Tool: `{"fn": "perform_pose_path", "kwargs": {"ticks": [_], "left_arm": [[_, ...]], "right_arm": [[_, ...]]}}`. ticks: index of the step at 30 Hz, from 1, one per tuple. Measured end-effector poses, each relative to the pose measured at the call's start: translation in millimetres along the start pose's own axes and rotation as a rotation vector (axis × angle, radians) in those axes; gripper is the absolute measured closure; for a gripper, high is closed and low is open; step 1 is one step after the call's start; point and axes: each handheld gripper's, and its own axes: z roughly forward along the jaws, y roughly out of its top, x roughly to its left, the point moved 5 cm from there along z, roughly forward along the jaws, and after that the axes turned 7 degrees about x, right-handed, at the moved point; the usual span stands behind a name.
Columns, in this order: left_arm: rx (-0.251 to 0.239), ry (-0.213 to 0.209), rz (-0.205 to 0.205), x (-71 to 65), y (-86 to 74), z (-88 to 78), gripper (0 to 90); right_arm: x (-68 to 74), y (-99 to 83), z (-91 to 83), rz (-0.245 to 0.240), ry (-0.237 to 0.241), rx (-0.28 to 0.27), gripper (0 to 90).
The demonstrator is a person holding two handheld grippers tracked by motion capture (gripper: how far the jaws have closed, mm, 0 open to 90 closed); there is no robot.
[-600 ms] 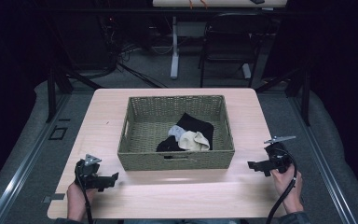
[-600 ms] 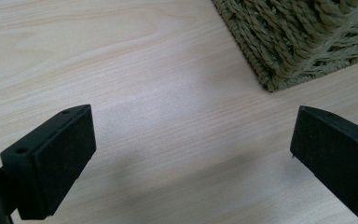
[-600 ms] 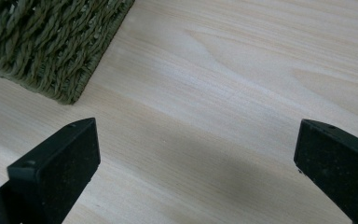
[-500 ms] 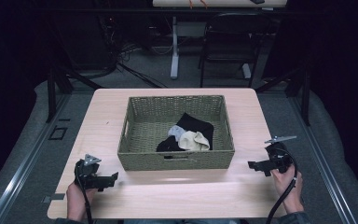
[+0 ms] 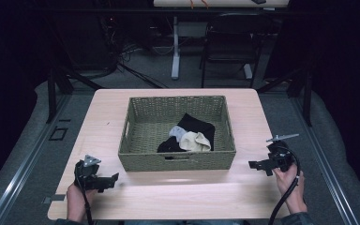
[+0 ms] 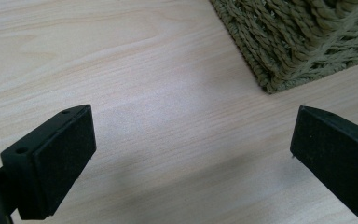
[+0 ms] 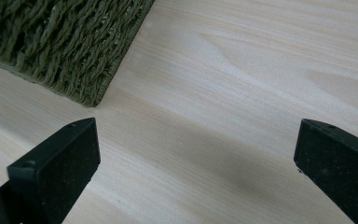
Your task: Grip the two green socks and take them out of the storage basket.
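Nothing has moved: both tools, left point(image 5: 114, 177) and right point(image 5: 253, 164), wait spread wide and empty beside the green woven basket point(image 5: 178, 160) of socks point(image 5: 194, 136), nothing started.

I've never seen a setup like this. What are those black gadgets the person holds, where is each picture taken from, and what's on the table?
There is no robot here. A person at a wooden table holds a hand-operated two-jaw tool in each hand: the left gripper and the right gripper. The high view comes from a fixed camera above the person, looking down. The other two pictures come from small cameras riding on each gripper, looking along its black jaws at the tabletop and a corner of the basket. That woven basket sits mid-table and holds a few cloth pieces, black, grey and cream; I can't tell what they are. Both grippers rest near the table's near corners, jaws wide apart, holding nothing.
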Motion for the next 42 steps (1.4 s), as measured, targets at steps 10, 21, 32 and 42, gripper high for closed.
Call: {"fn": "perform_pose_path", "kwargs": {"ticks": [10,21,32,42], "left_arm": [[-0.003,-0.007,0.003,-0.9,-1.6,-1.5,0.1],[-0.006,-0.008,-0.003,0.2,-1.7,-1.0,0.1],[-0.008,-0.015,-0.005,0.5,-2.0,-0.8,0.1],[-0.007,-0.018,-0.007,0.4,-1.7,0.1,0.1]], "right_arm": [[6.3,12.7,-28.1,-0.031,-0.012,-0.043,0.0],[22.4,38.3,-56.6,-0.085,0.035,-0.083,0.0],[52.2,79.1,-80.2,-0.167,0.065,-0.086,0.0],[90.0,115.0,-78.3,-0.271,0.089,-0.032,1.0]]}}
